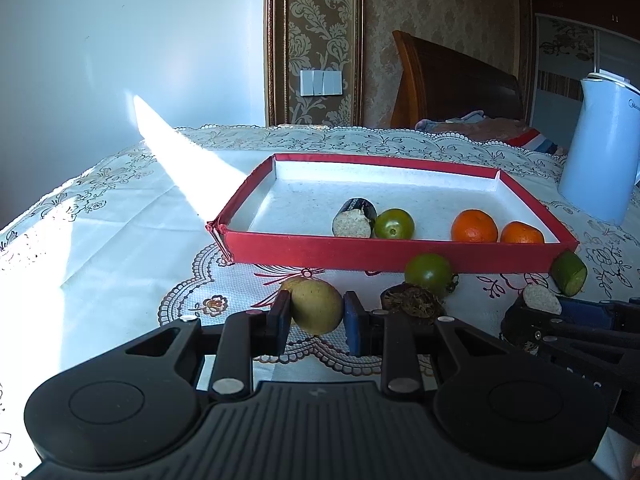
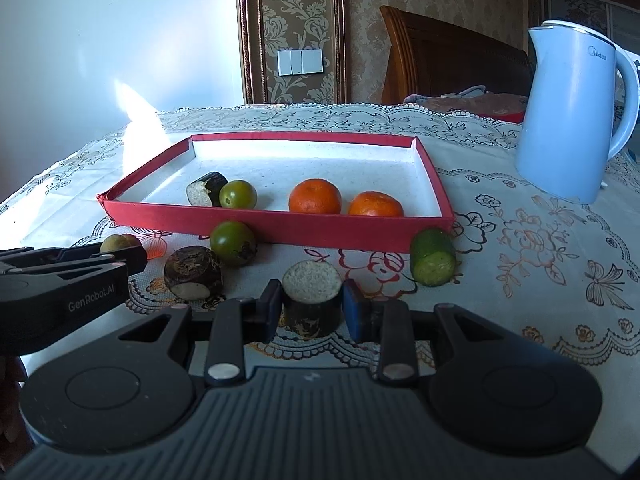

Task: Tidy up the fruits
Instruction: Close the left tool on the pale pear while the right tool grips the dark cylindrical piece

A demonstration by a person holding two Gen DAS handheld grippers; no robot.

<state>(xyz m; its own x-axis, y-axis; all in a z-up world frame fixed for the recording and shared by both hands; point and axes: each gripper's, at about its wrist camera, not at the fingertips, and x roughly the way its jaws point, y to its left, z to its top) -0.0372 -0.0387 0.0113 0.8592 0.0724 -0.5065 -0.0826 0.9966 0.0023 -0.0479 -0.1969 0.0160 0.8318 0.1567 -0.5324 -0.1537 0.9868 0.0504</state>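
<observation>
1. Two grips on: left gripper (image 1: 316,314) clamps the pear (image 1: 316,306), right gripper (image 2: 310,306) clamps the dark chunk (image 2: 312,298), both at 6 o'clock of the tray (image 2: 280,226).
2. Pear looks firm, smooth, maybe slippery; I'd hold its widest girth.
3. Chunk: stiff, light, flat sides.
4. Lace cloth (image 2: 540,240), kettle (image 2: 572,116) at 2 o'clock.

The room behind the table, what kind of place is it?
Most likely a bedroom in a home: a wooden headboard with bedding, damask wallpaper, and an electric kettle on the lace tablecloth.
</observation>
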